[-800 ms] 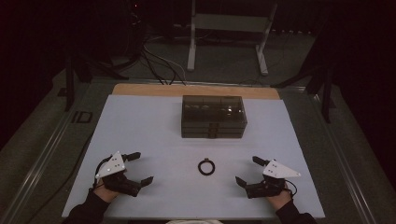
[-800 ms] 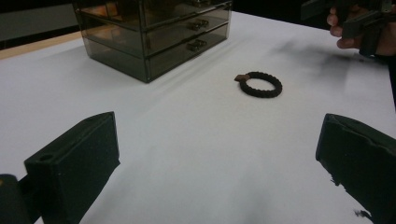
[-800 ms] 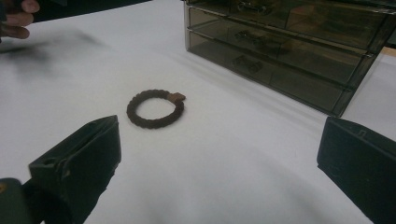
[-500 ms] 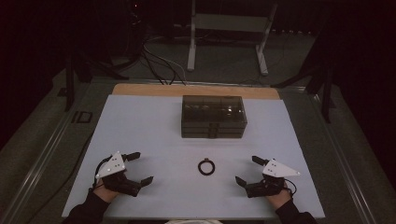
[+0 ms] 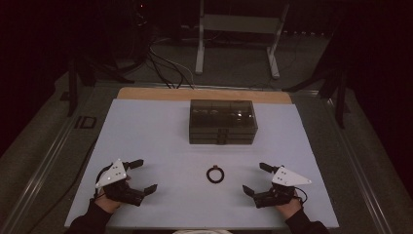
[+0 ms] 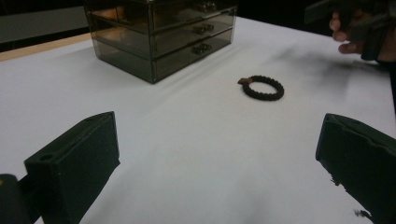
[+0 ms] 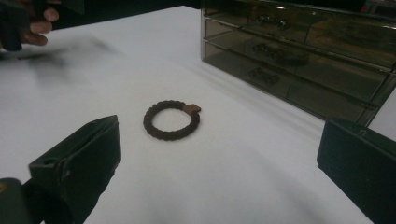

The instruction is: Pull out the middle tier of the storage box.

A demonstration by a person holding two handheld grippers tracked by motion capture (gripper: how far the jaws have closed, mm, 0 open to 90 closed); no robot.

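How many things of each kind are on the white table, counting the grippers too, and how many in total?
Grippers: 2, the left gripper and the right gripper, both with jaws open
Braided bracelet: 1
Smoky clear drawer box: 1
Total: 4

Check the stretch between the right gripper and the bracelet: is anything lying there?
Nothing. In the right gripper view, bare white table runs from the open right gripper to the bracelet. The high view shows the same.

Bracelet lies near drawer box.
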